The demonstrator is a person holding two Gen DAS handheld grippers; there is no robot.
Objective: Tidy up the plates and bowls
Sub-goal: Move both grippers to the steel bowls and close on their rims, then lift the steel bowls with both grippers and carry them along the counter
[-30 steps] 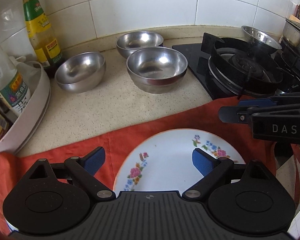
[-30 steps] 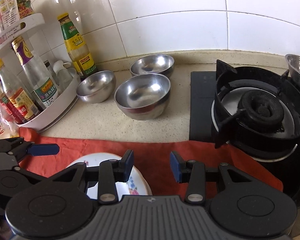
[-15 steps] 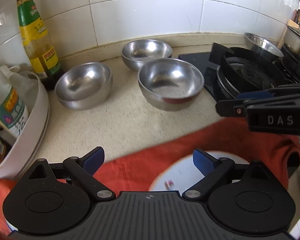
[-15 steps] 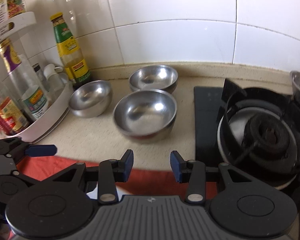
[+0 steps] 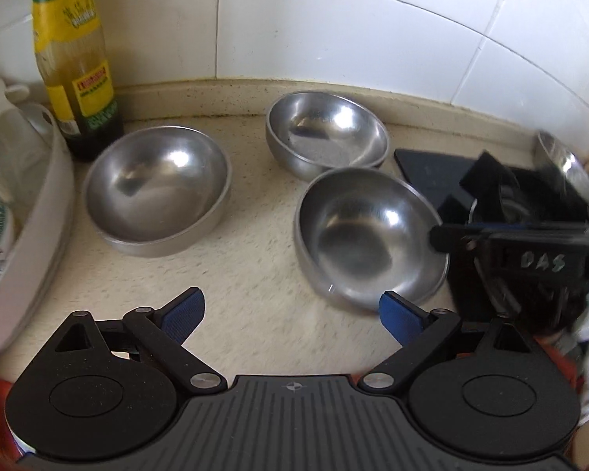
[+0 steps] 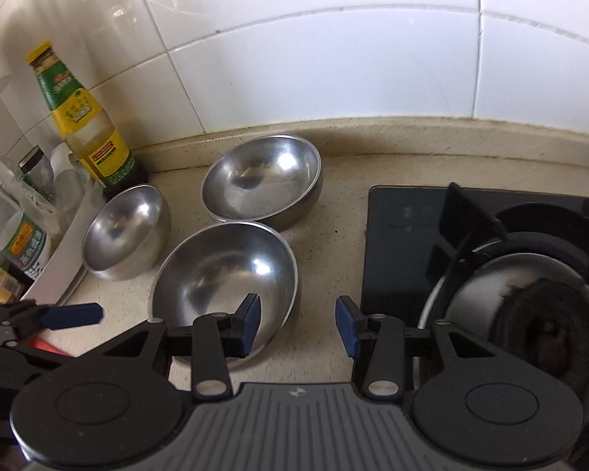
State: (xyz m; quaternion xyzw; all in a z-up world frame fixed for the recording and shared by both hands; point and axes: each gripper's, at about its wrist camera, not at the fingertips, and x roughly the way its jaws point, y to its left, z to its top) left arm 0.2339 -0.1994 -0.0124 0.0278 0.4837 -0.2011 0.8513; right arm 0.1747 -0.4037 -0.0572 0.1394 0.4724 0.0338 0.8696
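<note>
Three steel bowls stand on the speckled counter: a left bowl [image 5: 157, 192] [image 6: 121, 231], a back bowl [image 5: 326, 137] [image 6: 261, 184] and a near bowl [image 5: 369, 235] [image 6: 224, 274]. My left gripper [image 5: 290, 302] hangs over bare counter in front of them, jaws wide and closing slightly, with nothing between them. My right gripper [image 6: 298, 316] [image 5: 451, 235] is open at the near bowl's right side. Its left finger sits over the bowl's inside and its right finger over the counter, and neither pad presses on the rim. No plate is in view.
A green-labelled sauce bottle [image 5: 74, 66] [image 6: 86, 125] and a white rack [image 5: 27, 235] of bottles stand at the left. The black gas stove [image 6: 530, 274] is on the right, with a small steel bowl [image 5: 565, 165] behind it. A tiled wall closes the back, and red cloth [image 6: 43, 343] lies at the front.
Both grippers moved forward from the red cloth and the flowered plate toward the bowls. The plate slid out of view. The right gripper now reaches the near bowl's right rim.
</note>
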